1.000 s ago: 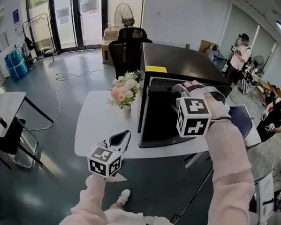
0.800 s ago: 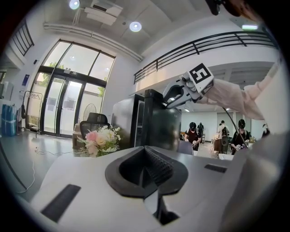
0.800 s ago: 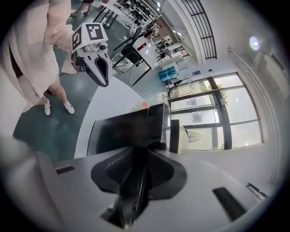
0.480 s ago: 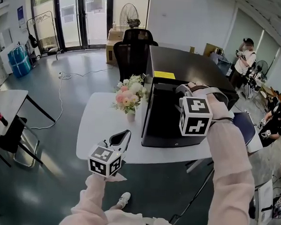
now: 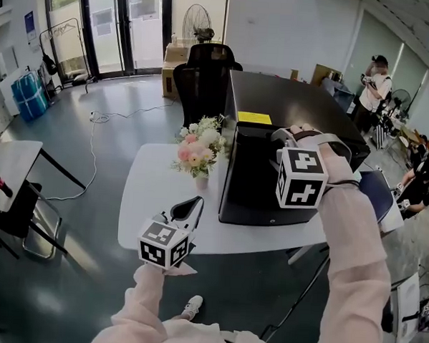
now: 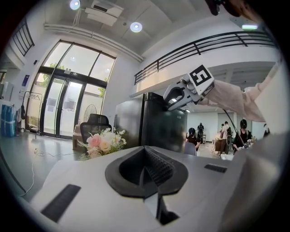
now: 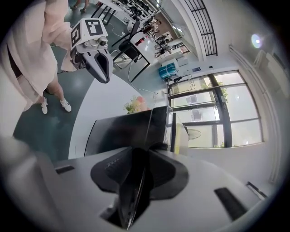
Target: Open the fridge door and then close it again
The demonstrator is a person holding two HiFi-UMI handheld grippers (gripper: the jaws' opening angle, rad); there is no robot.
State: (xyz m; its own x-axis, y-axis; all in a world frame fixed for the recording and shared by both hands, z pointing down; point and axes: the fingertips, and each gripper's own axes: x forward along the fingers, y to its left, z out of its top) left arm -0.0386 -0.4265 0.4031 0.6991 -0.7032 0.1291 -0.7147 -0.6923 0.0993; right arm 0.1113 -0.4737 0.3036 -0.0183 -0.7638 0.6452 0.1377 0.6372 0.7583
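Observation:
A small black fridge [image 5: 297, 100] stands on a white table [image 5: 152, 193]. Its glossy door [image 5: 260, 187] faces me and lies almost flat against the body. My right gripper [image 5: 276, 139] is at the door's top edge. In the right gripper view the thin door edge [image 7: 147, 122] runs between the jaws of that gripper [image 7: 136, 183]; they hold it and are easing open. My left gripper [image 5: 190, 205] hovers shut and empty over the table's front edge, apart from the fridge. The left gripper view shows its jaws [image 6: 150, 171] together.
A vase of pink and white flowers [image 5: 199, 148] stands just left of the fridge. A black office chair [image 5: 205, 73] is behind the table. Another table [image 5: 7, 160] and chair stand at the left. People are at the right by desks [image 5: 373, 82].
The fridge door has swung in from ajar to nearly flat against the body, with my right gripper on its top edge. My left gripper has drifted a little to the right.

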